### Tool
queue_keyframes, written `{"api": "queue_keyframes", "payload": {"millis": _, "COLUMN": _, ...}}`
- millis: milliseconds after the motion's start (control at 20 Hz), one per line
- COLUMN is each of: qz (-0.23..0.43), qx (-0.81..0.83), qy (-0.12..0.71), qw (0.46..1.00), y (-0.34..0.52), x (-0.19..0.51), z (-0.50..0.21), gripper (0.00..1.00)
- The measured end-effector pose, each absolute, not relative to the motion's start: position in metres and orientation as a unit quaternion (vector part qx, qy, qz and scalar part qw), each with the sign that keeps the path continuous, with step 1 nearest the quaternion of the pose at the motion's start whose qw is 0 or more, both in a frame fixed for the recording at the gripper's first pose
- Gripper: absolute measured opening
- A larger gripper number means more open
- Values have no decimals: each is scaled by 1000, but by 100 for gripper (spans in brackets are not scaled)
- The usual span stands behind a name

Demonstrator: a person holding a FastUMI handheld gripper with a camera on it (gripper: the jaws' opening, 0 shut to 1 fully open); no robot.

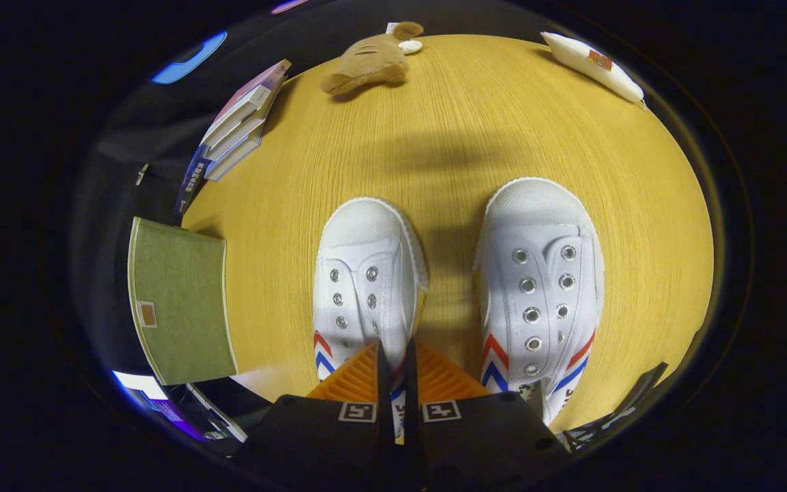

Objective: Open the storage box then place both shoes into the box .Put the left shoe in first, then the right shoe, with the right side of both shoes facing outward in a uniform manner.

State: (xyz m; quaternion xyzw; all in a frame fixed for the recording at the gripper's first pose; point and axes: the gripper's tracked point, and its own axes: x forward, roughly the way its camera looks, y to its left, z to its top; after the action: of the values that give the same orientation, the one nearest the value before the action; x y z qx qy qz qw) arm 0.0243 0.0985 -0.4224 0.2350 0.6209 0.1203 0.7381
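Your wooden counter (475, 130) carries two white shoes (368, 287) (539, 287), plush toy (368, 63), stacked books (240, 126), green box (178, 301), white packet (591, 65).

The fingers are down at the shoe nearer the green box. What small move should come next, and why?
Probably a short lift straight up. The gripper looks pinched on that shoe at its rear edge, a strip of it showing between the fingers; the second shoe lies apart beside it. Lifting tests the hold before swinging toward the green box.

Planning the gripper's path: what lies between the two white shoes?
Bare wooden table between the left shoe and right shoe, in the gripper view; the gripper pinches the left shoe.
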Motion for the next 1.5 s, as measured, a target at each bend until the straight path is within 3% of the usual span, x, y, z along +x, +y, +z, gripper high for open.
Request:
{"api": "queue_keyframes", "payload": {"millis": 450, "qz": 111, "qx": 312, "qy": 553, "qw": 765, "y": 106, "x": 39, "z": -336, "gripper": 9}}
{"api": "queue_keyframes", "payload": {"millis": 850, "qz": 191, "qx": 339, "qy": 483, "qw": 784, "y": 150, "x": 51, "z": -210, "gripper": 9}}
{"api": "queue_keyframes", "payload": {"millis": 1150, "qz": 235, "qx": 374, "qy": 470, "qw": 764, "y": 217, "x": 59, "z": -136, "gripper": 9}}
{"api": "queue_keyframes", "payload": {"millis": 1500, "qz": 264, "qx": 377, "qy": 515, "qw": 723, "y": 346, "x": 50, "z": -119, "gripper": 9}}
